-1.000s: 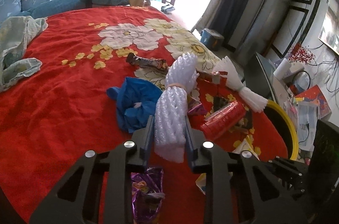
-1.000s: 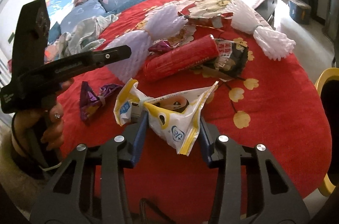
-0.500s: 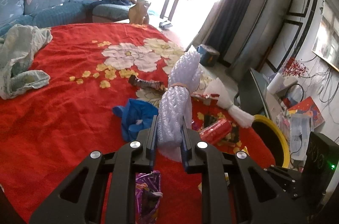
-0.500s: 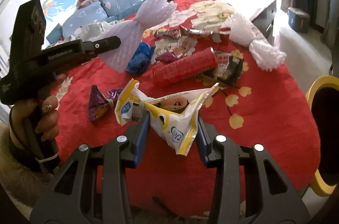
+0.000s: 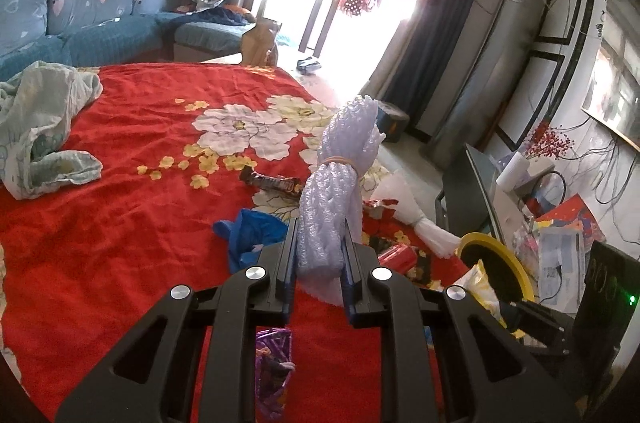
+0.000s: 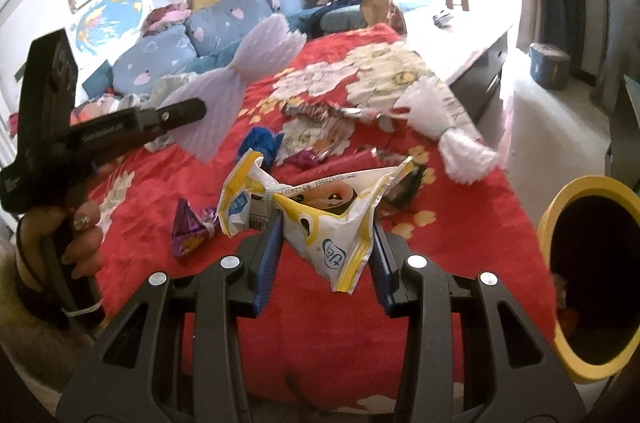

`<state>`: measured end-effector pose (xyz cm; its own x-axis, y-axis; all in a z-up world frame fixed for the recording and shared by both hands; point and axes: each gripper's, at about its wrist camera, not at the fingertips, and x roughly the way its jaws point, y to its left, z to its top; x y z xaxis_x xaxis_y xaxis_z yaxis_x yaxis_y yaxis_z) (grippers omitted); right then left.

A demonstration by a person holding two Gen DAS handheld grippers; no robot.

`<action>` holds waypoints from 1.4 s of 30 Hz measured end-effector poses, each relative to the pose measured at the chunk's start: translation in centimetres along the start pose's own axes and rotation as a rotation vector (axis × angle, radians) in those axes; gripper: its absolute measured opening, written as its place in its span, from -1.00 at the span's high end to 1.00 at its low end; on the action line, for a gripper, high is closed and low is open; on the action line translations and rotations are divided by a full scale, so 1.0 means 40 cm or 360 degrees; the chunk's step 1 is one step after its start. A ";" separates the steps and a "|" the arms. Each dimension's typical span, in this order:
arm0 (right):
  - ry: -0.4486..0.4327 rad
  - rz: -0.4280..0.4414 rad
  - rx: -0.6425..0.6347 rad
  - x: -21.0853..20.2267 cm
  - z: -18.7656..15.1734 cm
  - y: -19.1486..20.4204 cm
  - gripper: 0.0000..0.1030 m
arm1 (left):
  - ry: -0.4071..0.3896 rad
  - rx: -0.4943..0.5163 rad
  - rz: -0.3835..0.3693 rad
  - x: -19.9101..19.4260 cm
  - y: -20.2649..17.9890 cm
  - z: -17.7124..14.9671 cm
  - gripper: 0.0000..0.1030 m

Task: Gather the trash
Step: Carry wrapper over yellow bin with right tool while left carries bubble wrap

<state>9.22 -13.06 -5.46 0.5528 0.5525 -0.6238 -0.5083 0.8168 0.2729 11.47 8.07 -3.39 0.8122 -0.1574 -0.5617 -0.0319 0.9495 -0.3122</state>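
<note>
Carry-to-bin step: left gripper clamps the white foam-net bundle above the red tablecloth, right gripper pinches the yellow-white snack bag near the cloth's right edge; next, swing both over the yellow bin and release.

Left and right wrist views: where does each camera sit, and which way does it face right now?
Left wrist: on the left gripper, facing along its fingers across the red tablecloth toward the window; the fingers clamp a foam net bundle.
Right wrist: on the right gripper, facing the sofa; it grips a yellow-white wrapper; the left hand shows.
Shared: foam bundle, tablecloth, yellow bin, purple wrapper.
</note>
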 end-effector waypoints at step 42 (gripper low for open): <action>-0.0297 -0.0281 0.0326 -0.149 0.051 -0.207 0.37 | 0.0023 0.0229 -0.0164 -0.018 -0.171 -0.019 0.66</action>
<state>11.47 -22.76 -2.52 0.7418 0.4049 -0.5345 -0.2609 0.9086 0.3262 10.67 1.48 -1.43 0.7986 -0.2590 -0.5434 0.1358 0.9570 -0.2564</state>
